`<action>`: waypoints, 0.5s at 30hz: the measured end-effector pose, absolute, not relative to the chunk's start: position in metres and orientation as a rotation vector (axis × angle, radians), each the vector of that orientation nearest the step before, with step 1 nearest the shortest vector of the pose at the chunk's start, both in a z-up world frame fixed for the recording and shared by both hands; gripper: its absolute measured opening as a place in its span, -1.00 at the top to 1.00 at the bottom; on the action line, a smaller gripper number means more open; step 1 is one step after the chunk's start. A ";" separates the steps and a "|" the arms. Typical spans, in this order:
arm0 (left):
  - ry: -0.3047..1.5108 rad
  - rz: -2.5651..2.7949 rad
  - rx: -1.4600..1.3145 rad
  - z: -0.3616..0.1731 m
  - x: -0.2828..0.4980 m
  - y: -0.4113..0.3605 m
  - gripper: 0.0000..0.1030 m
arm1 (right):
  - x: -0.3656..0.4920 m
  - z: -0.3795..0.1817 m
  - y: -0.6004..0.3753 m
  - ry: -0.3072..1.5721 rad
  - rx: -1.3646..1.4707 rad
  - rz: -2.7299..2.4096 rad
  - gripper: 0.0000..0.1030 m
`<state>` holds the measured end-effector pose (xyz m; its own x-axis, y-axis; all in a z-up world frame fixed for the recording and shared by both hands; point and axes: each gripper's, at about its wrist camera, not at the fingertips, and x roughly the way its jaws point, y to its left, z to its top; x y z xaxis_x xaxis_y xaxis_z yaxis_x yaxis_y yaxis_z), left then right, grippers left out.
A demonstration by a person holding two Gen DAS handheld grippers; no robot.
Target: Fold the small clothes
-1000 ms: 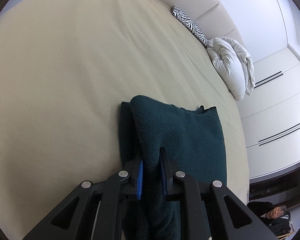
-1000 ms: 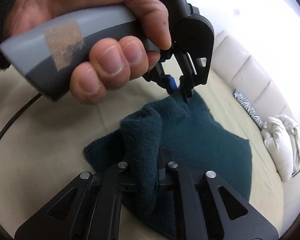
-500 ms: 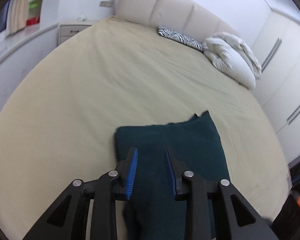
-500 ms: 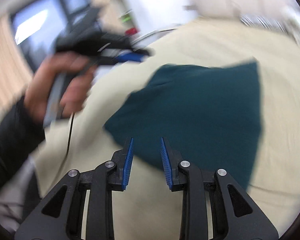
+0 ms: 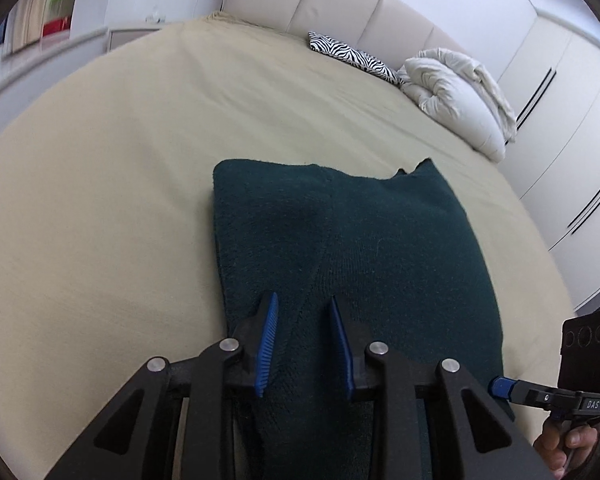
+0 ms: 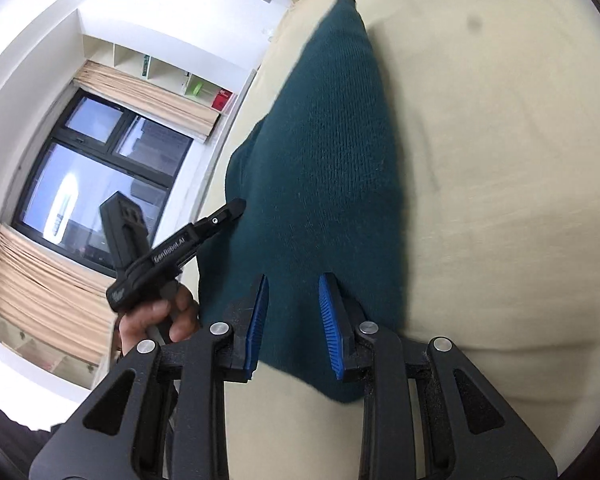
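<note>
The dark green knit (image 5: 348, 248) lay folded flat on the beige bed (image 5: 100, 200), filling the centre and lower middle of the left wrist view. Both the left gripper (image 5: 304, 340) and right gripper (image 6: 292, 320) had just let go, blue pads spread with nothing pinched (cloth only underneath). I'd have pinched both near corners evenly so the next fold landed square
</note>
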<state>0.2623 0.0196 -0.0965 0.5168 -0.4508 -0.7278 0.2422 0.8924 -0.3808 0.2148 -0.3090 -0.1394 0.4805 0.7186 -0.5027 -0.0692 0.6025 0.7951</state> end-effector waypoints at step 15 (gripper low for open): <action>0.976 -0.443 -0.256 -0.101 0.266 0.018 0.48 | 0.377 -0.135 -0.336 0.965 1.032 0.365 0.45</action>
<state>0.2657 0.0184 -0.1009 0.4811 -0.4714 -0.7392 0.2456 0.8818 -0.4025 0.3772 -0.3357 -0.1345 0.5558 0.6644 -0.4996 0.1668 0.4996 0.8500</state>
